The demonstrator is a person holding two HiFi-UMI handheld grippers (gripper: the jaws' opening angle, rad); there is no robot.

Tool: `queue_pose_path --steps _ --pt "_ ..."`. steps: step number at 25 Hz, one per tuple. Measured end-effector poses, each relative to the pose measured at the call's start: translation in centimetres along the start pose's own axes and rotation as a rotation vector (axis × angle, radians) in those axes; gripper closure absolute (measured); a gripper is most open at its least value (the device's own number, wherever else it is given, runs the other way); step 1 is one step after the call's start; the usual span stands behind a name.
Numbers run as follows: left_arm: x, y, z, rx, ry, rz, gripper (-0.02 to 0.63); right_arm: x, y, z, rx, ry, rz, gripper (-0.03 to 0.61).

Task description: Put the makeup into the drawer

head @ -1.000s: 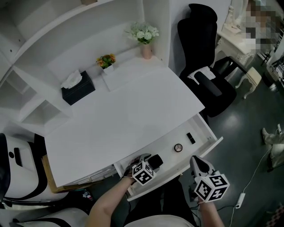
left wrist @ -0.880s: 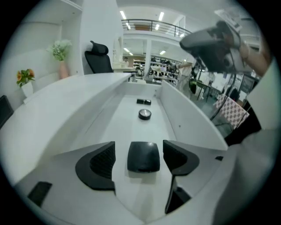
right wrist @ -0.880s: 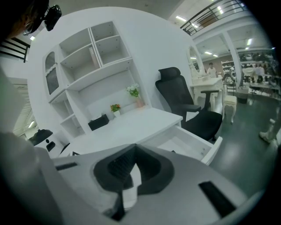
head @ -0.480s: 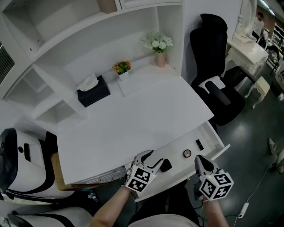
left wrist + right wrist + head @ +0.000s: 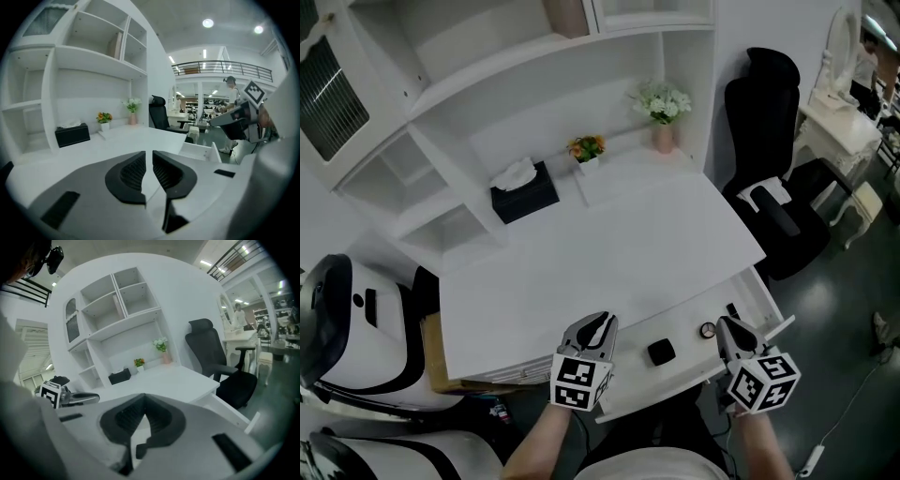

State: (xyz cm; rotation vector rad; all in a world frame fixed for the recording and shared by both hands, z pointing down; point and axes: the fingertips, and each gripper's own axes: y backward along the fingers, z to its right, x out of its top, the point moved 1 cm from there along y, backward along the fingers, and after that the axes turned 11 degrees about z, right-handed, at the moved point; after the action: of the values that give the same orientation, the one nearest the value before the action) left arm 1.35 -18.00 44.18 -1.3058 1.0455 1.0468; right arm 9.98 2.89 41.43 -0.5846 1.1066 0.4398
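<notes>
Our left tongs have just been closing and now leave only a thin slit between the pads, with nothing in it. Our right tongs are closed tip to tip, also empty. Between the two, just right of the left tongs, a black compact lies in the open drawer. A small round case sits just left of the right tongs' tips, and a black stick lies just beyond them, both in the drawer. Ahead of both tongs we see the white desk. Farther off stand a black tissue box, orange flowers and white flowers. A black chair stands far right.
</notes>
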Motion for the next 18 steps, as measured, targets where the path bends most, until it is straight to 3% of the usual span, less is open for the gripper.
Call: queue_pose_path --steps 10,18 --pt "0.7 4.8 -3.9 0.181 0.085 0.059 0.611 1.4 -1.4 -3.2 0.094 0.039 0.017 0.577" --pt "0.9 7.5 -5.7 0.239 0.135 0.093 0.611 1.9 -2.1 -5.7 0.138 0.097 0.015 0.577"
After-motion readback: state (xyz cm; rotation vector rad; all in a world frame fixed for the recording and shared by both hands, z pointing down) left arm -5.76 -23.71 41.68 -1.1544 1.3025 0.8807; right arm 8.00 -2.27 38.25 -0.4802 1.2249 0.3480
